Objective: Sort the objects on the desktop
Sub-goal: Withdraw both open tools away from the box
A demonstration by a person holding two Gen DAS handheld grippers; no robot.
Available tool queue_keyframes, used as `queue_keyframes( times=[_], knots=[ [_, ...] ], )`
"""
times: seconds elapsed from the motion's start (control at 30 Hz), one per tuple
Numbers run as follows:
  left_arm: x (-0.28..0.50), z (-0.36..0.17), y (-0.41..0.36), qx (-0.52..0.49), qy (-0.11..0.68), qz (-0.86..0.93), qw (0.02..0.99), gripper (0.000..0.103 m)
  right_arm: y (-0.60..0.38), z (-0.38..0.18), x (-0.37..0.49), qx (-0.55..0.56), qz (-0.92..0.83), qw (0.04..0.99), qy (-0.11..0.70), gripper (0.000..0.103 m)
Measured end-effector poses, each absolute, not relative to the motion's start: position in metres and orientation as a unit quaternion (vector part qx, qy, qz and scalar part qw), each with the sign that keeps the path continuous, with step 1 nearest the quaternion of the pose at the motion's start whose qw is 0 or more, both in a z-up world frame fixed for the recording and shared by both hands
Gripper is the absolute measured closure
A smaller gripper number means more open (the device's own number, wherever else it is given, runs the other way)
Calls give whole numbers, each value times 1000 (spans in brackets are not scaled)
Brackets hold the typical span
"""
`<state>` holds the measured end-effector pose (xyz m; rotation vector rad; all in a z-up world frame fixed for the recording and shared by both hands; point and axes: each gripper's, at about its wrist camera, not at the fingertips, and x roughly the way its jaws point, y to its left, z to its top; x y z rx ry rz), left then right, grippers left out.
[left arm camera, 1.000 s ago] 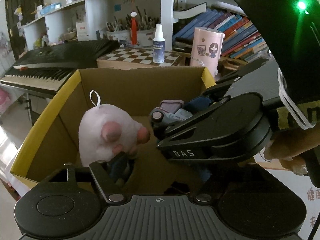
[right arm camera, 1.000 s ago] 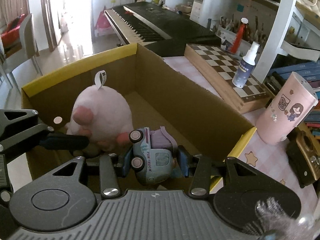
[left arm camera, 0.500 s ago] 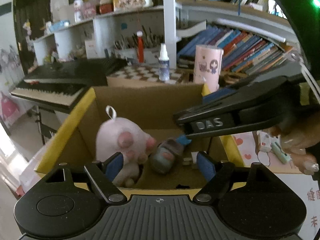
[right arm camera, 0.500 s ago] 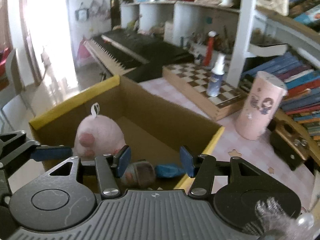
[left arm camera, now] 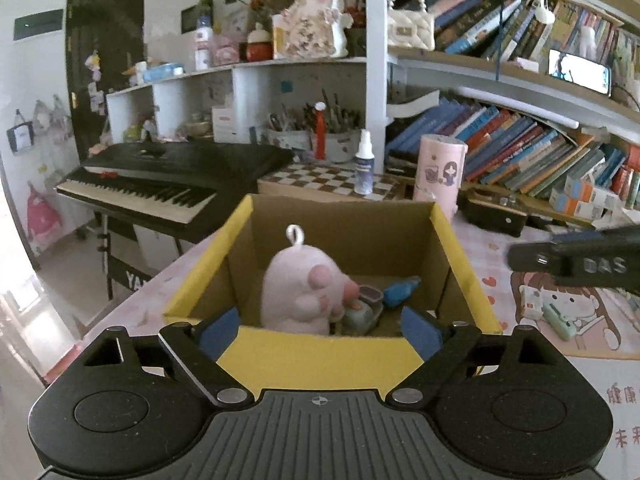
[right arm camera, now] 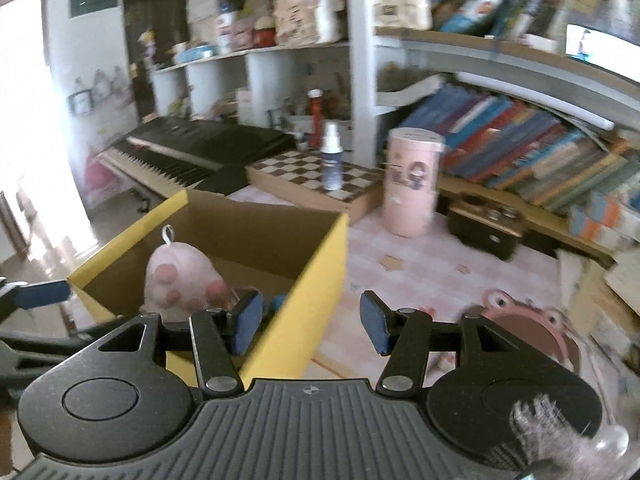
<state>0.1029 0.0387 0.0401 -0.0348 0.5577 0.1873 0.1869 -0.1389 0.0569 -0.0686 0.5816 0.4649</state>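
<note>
An open cardboard box with a yellow rim [left arm camera: 320,354] [right arm camera: 320,276] stands on the desk. Inside lie a pink plush toy [left arm camera: 304,292] [right arm camera: 176,280], a small toy truck [left arm camera: 360,314] and a blue object [left arm camera: 400,290]. My left gripper [left arm camera: 320,330] is open and empty, above the box's near wall. My right gripper [right arm camera: 310,322] is open and empty, over the box's right front corner; it shows as a black arm in the left wrist view [left arm camera: 576,266]. A pink frog-faced round object [right arm camera: 532,328] lies on the desk to the right.
A pink cylinder [left arm camera: 438,174] [right arm camera: 412,184], a spray bottle [left arm camera: 363,168] on a chessboard [right arm camera: 316,184], a black keyboard [left arm camera: 168,176] and a black case [right arm camera: 484,228] stand behind the box. Small items [left arm camera: 556,316] lie on the patterned mat at right. Bookshelves fill the back.
Both grippers opened and rose out of the box. The plush and the toy truck were let go and now lie inside. My right gripper has swung to the right.
</note>
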Motion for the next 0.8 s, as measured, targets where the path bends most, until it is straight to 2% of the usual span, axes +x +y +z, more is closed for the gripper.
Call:
queue_keyframes(
  times=[0.33,0.8],
  knots=[
    [58,36,50,-16,284,86,955,11,-160,42,122,-10,148,946,288,50],
    [12,21,53,-19,306,76,949,11,-145,13,46,-37,127,942,308,45]
  ],
)
